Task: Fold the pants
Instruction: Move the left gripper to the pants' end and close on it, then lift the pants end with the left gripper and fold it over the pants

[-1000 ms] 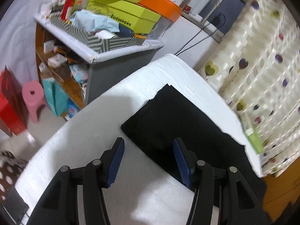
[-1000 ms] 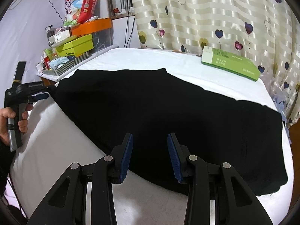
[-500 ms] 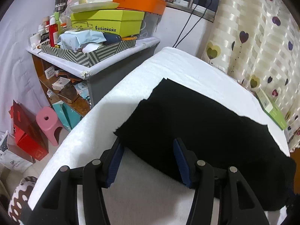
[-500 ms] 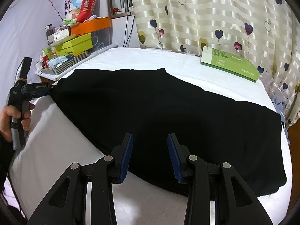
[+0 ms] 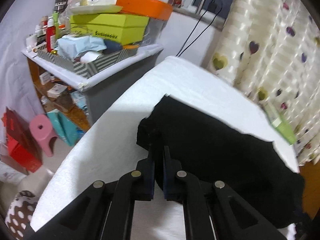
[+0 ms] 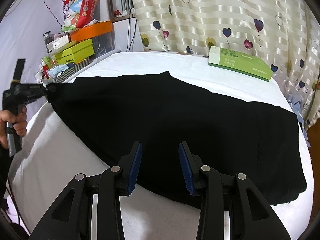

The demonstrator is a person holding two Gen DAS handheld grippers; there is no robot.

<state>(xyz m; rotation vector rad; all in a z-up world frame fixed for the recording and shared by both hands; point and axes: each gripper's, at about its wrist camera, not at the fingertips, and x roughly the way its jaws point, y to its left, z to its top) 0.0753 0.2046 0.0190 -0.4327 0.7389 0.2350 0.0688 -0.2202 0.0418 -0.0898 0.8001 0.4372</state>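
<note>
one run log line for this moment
left gripper: shut on black fabric pants corner | right gripper: open above near edge | pants: flat on white padded table

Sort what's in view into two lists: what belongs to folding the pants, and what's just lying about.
Belongs to the job:
- black pants
- left tongs, shut on a corner of the pants
- right tongs, open over the pants' near edge
- white table under the pants

Just lying about:
- green box
- cluttered shelf
- pink stool
- heart-print curtain
</note>
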